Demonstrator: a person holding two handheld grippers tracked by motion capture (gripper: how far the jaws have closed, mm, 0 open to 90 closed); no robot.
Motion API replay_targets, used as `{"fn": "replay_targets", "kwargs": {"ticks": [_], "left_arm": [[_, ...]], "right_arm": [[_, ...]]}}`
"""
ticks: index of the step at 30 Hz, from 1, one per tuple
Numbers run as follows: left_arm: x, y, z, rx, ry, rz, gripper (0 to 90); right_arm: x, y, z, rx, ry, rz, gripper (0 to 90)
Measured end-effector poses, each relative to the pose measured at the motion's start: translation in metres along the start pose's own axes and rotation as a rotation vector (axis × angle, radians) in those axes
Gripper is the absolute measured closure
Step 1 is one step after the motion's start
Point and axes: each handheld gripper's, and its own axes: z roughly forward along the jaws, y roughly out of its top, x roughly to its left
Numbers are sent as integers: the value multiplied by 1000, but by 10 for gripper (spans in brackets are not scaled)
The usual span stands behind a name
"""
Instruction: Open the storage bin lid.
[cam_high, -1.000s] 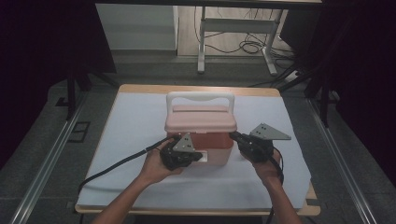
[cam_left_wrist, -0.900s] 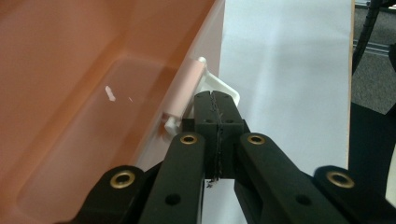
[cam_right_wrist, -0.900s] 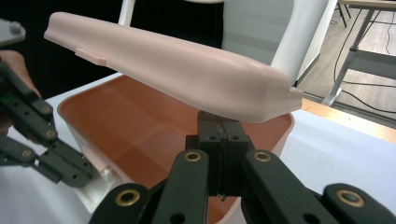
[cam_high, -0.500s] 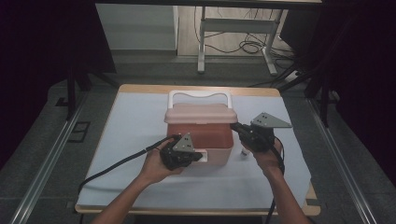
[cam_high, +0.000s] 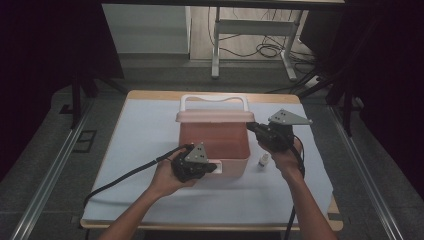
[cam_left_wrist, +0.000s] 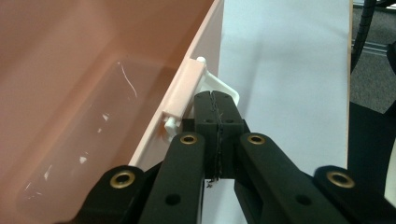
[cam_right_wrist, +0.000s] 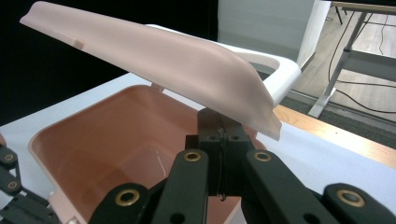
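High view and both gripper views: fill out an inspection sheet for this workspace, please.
Surface: wooden table under a white sheet.
Job's things: pink box, lid raised, white handle behind; interior looks empty.
Clutter: small white item beside the box.
Grippers: left tool shut at the box's front latch; right tool shut under the lid's edge.
Cables: black cable trails off the table; more on the floor.
Surroundings: metal frame legs, dark curtains.

Pink box (cam_high: 215, 145) on white-covered table (cam_high: 145, 130)
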Motion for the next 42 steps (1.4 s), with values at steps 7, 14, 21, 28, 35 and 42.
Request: {"fn": "replay_targets", "kwargs": {"ticks": [7,14,21,28,35,42], "left_arm": [[1,-2,0,-12,-9,-9,900],[2,-2,-1,-10,-8,-10,900],[2,-2,-1,-9,-10,-9,900],[2,-2,-1,-8,-9,-7,900],[3,-2,-2,-1,-13,2,900],[3,-2,-1,-1,-15,3,900]], "right_arm": [[-5,11,7,8,-6,-1,896],[-10,18,12,9,-11,6,896],[-15,24,18,19,-19,14,897],[-20,32,24,26,-32,17,897],[-26,40,30,35,-44,24,897],[-33,46,40,48,-61,28,896]]}}
